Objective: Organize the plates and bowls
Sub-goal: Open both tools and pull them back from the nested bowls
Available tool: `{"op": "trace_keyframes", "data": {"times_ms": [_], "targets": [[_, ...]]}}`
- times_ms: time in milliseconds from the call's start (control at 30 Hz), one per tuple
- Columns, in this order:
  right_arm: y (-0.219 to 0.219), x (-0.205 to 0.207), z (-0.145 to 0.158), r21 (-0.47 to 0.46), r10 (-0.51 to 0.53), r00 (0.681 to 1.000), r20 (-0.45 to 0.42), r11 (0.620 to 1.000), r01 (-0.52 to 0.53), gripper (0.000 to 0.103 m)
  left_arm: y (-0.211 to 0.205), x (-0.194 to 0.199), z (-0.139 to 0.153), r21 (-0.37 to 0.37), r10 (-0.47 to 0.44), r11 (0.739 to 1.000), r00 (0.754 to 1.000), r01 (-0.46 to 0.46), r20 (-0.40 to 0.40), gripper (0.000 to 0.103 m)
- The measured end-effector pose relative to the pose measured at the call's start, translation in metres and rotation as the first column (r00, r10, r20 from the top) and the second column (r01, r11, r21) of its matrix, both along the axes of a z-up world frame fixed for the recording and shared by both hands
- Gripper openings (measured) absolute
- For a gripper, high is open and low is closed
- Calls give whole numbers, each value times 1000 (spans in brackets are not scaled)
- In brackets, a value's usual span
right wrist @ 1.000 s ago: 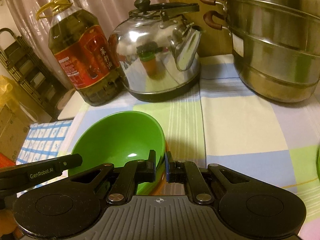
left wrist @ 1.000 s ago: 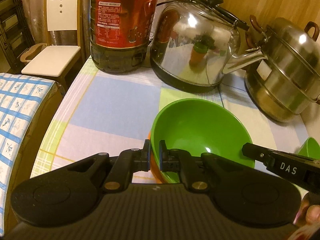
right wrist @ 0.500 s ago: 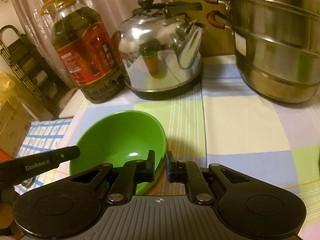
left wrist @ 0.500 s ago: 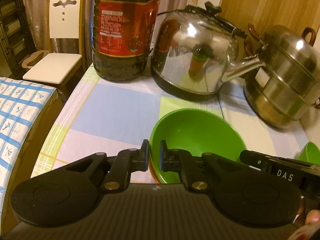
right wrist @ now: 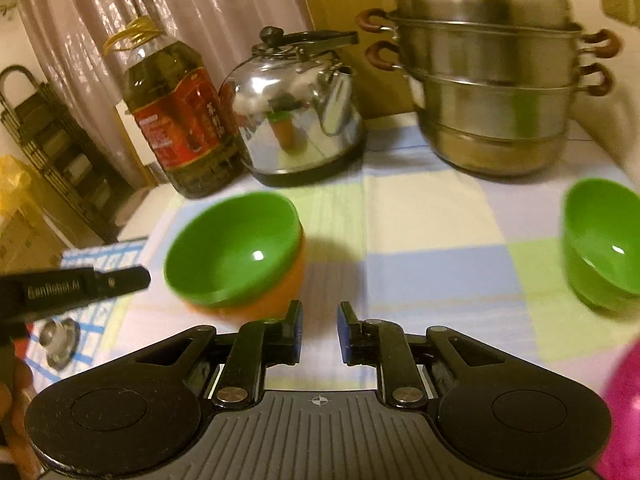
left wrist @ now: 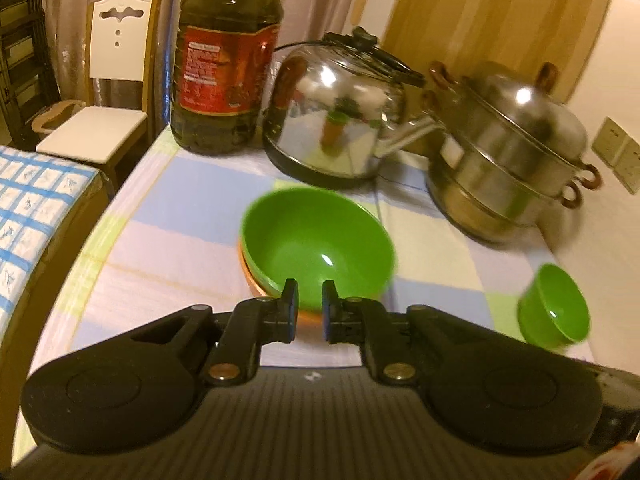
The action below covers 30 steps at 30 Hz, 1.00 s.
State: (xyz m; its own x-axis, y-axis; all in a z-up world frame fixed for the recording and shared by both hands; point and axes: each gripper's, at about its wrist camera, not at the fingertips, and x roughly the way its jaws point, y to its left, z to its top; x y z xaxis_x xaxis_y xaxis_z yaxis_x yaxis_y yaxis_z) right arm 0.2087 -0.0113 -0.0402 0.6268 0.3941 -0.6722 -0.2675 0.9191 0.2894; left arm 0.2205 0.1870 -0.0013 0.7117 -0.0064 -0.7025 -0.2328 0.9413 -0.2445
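Two glossy round bowls, green bowl (left wrist: 318,246) nested in orange bowl (right wrist: 276,294).

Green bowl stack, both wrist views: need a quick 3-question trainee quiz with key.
1. True or false: the large green bowl sits nested in an orange bowl.
2. Multiple choice: what stands directly behind the stack? A) the steamer pot B) the kettle C) the oil bottle
3. Fill in: the right tongs hold ____ between their pads.

Key:
1. True; an orange rim shows beneath the green one.
2. B.
3. Nothing. Their jaws have just been opening and stand apart over the tablecloth. The left tongs are empty too, and a second green bowl stands alone at the right.
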Motion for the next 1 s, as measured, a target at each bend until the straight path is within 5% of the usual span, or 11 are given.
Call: {"op": "trace_keyframes", "data": {"times_ms": [467,1000], "targets": [[-69,-126,19,-123,-79,997,19,989,81,20,-91,-96,19,-10,-110,994,994,110,2,17],[-150,-184,33,-166,-215,976,31,962,217,20,-164,-132,20,-31,-235,972,972,234,-17,24]]}}
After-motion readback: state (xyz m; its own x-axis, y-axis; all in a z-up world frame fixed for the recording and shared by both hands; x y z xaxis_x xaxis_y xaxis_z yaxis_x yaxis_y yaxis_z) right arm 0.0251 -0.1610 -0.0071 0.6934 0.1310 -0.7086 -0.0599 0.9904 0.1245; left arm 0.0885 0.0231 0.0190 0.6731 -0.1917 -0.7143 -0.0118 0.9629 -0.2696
